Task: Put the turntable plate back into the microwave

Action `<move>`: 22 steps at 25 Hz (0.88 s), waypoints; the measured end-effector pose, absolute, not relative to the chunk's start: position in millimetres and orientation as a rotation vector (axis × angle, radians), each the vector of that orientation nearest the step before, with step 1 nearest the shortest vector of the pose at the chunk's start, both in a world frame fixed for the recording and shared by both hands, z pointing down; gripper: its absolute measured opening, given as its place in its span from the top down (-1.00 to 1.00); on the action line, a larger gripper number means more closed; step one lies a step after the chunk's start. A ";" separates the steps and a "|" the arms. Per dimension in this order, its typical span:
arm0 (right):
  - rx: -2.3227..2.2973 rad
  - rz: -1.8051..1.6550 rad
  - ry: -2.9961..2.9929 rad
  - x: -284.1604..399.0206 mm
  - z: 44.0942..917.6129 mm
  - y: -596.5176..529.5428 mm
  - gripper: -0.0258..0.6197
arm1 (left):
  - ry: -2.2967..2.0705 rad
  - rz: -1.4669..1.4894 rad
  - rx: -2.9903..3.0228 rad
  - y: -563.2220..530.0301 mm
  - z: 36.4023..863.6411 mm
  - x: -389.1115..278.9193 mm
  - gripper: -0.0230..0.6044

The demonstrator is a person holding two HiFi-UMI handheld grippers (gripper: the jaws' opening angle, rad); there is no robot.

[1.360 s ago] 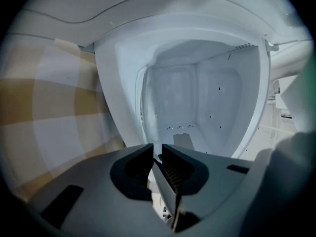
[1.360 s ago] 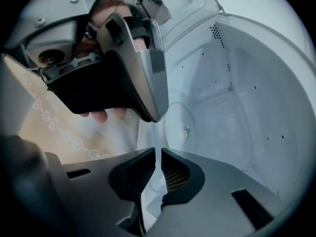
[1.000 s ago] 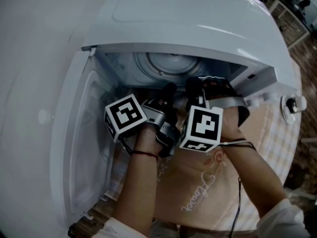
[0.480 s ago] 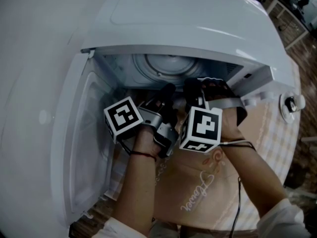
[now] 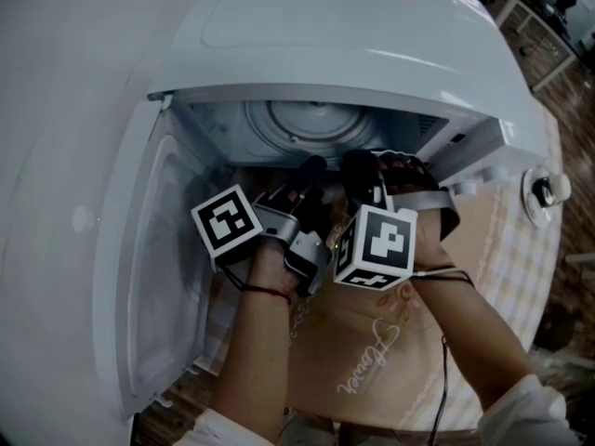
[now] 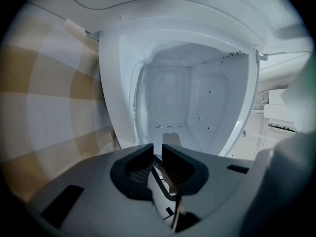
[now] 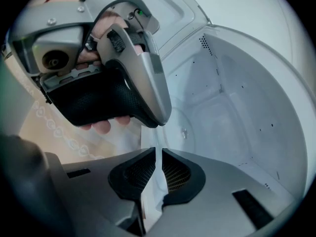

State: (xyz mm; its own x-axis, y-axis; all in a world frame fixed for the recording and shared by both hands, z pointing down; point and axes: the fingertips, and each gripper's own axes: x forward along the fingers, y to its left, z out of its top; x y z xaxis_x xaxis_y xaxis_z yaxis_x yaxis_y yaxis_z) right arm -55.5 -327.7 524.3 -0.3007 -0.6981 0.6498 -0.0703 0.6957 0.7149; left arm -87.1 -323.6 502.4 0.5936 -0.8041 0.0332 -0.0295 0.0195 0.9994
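Note:
The microwave [image 5: 353,26] stands with its door [image 5: 158,277] swung open to the left. The clear glass turntable plate [image 5: 302,124] lies partly inside the white cavity [image 7: 237,112], and its round hub [image 7: 184,132] shows in the right gripper view. My left gripper [image 5: 311,170] and right gripper [image 5: 358,165] sit side by side at the cavity mouth. Each is shut on the plate's near rim: the glass edge [image 6: 159,177] runs between the left gripper [image 6: 157,152] jaws and between the right gripper [image 7: 158,154] jaws. In the right gripper view the left gripper's body [image 7: 118,98] is close on the left.
A beige embroidered cloth [image 5: 363,342] lies under the forearms in front of the microwave. A checkered cloth [image 5: 521,249] shows at the right, beside the microwave's control knob [image 5: 541,189]. The open door walls in the left side. Wooden floor shows at the far right.
Both grippers have crept a little forward and up into the cavity mouth with the plate. More of the round plate now shows inside.

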 end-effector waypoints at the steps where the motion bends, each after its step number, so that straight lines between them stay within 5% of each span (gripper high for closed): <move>1: 0.625 -0.691 -1.803 -54.8 522.7 -327.0 0.75 | -0.756 -0.703 1.441 -322.9 502.3 -86.9 0.76; 22: 0.958 -0.234 -2.323 -38.7 470.9 -293.4 0.79 | -0.771 -0.673 1.707 -290.6 469.4 -63.8 0.93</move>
